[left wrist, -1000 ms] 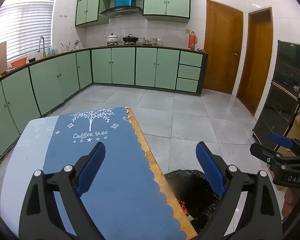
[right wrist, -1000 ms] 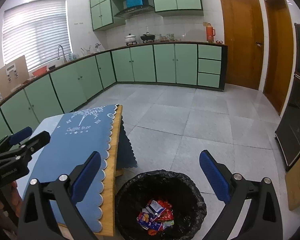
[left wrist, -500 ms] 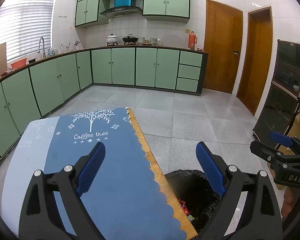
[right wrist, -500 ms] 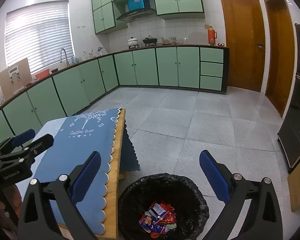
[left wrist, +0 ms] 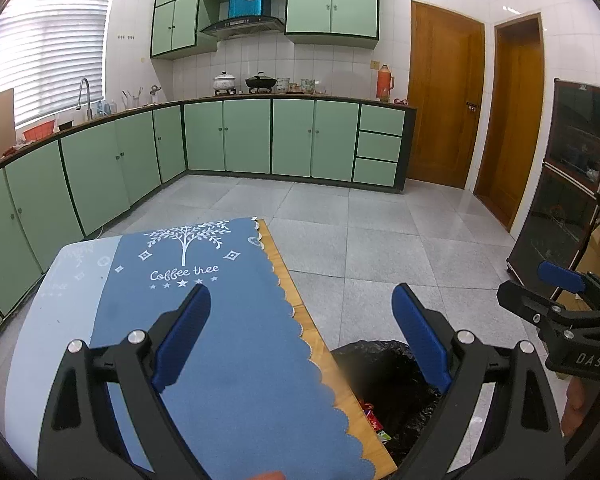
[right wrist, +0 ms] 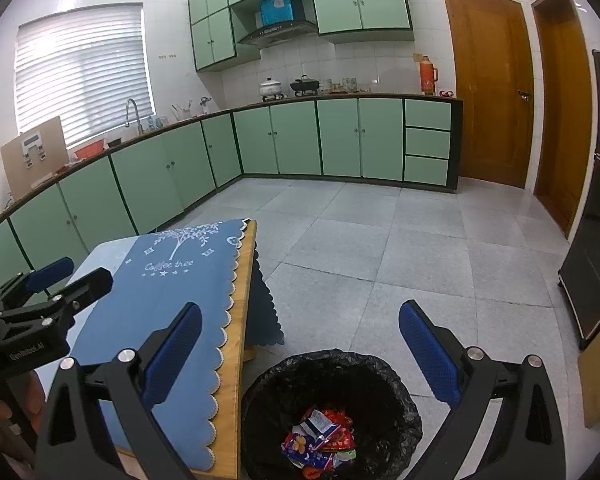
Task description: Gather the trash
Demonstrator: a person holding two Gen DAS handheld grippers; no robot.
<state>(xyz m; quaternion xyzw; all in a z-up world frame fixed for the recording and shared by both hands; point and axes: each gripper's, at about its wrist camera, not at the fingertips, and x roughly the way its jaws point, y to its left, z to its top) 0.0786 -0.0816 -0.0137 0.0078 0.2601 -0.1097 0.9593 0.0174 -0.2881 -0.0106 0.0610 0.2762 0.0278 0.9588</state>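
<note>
- Hovering over the table's right edge in the lower centre of the left wrist view, the left gripper (left wrist: 300,336) has its blue fingers (left wrist: 182,332) spread wide, nothing between them.
- Right gripper (right wrist: 300,356) hangs above the trash bin (right wrist: 260,392) at the bottom centre of the right wrist view, jaws wide apart, empty.
- Bin is lined with a black bag; it stands on the floor just beside the table's long edge.
- Trash (right wrist: 320,440): a pile of red, white and blue wrappers lying at the bottom of the bin, lower centre of the frame. Only a sliver of it shows in the left wrist view.
- Table (left wrist: 320,344): wooden top, mostly covered by a blue cloth (left wrist: 228,344) with scalloped edge, white tree print and "Coffee tree" text, lower left of the frame.
- Cloth surface bare of wrappers where visible.
- Each gripper shows at the other view's side edge, a hand (left wrist: 584,396) partly visible beneath.
- Green cabinets (left wrist: 260,136) across the upper half, two wooden doors (left wrist: 440,100) upper right.
</note>
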